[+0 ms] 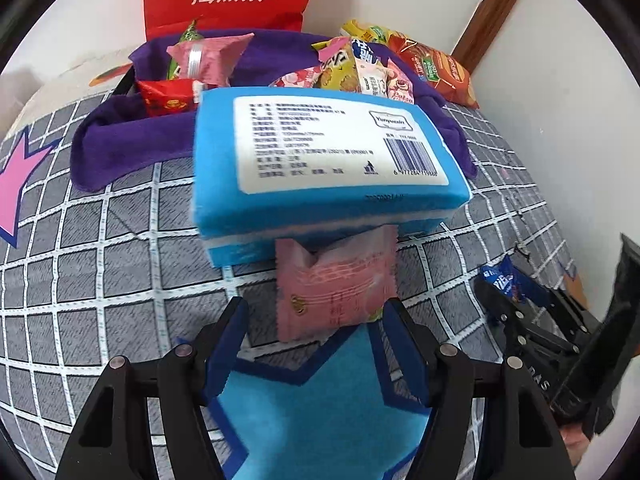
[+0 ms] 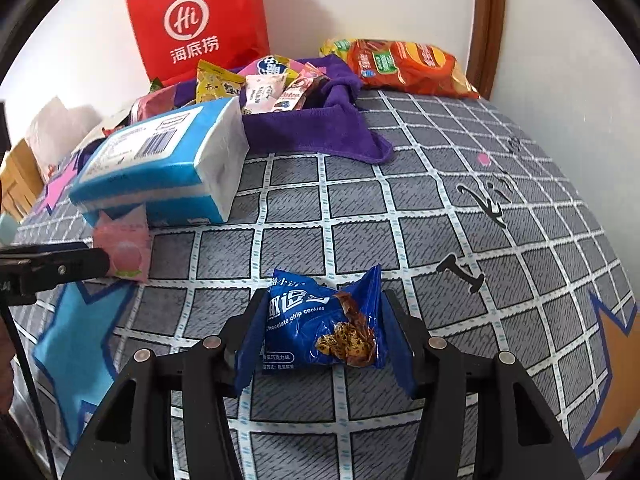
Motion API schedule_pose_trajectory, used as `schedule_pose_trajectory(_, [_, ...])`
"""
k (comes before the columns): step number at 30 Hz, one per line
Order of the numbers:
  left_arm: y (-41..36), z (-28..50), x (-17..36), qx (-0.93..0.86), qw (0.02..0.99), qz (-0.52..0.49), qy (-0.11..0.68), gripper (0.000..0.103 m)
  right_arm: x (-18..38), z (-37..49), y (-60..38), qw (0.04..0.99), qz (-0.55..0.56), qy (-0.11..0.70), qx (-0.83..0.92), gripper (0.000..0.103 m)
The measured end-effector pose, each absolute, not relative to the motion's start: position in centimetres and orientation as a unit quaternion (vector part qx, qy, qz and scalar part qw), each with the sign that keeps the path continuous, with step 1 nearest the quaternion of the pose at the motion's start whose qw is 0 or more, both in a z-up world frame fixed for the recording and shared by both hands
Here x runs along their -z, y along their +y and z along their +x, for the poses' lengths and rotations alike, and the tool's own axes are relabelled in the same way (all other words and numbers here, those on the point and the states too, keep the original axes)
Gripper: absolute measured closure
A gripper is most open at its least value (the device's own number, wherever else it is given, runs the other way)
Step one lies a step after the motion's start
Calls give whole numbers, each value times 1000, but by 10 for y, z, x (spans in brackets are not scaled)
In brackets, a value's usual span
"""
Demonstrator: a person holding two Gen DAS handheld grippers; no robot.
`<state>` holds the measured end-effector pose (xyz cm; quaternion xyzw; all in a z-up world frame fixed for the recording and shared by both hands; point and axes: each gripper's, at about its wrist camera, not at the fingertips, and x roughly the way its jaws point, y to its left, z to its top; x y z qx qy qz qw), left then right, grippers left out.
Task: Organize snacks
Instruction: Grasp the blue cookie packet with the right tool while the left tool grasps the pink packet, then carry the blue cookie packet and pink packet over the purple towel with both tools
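Note:
A pink snack packet [image 1: 336,284] lies on the checked bedspread, its far end tucked under a blue tissue pack [image 1: 320,160]. My left gripper [image 1: 316,308] is open around the packet: the right pad is against its edge and the left pad stands clear of it. Its black finger [image 2: 72,262] appears beside the same pink packet [image 2: 122,248] in the right wrist view. My right gripper [image 2: 323,300] is shut on a blue chocolate chip cookie packet [image 2: 324,328], with both blue pads against its sides. In the left wrist view that right gripper [image 1: 500,300] holds the cookie packet [image 1: 500,278] at the far right.
A basket lined with purple cloth [image 1: 120,140] holds several snacks behind the tissue pack. A red paper bag [image 2: 200,20] stands against the wall. Orange chip bags [image 2: 404,64] lie by the wooden frame [image 2: 488,20]. The bedspread [image 2: 440,220] has stars and lettering printed on it.

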<state>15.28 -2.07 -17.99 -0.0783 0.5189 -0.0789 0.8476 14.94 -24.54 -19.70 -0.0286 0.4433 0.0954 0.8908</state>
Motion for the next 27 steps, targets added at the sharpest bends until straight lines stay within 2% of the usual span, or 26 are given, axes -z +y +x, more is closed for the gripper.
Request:
schedule_pose_trajectory(5, [-35, 159, 183, 71, 855, -56, 511, 36, 199, 148, -252, 893, -15, 437, -101, 46])
schedule_pose_trajectory(13, [-42, 170, 185, 44, 856, -87, 508, 28, 199, 149, -254, 893, -8, 437, -104, 46])
schedule_pose_trajectory(20, [-55, 175, 187, 18, 859, -60, 508, 27, 199, 149, -258, 893, 10, 436, -115, 44])
schedule_pose_trajectory(27, [-56, 175, 187, 11, 860, -40, 509, 40, 199, 149, -256, 893, 3, 437, -112, 44])
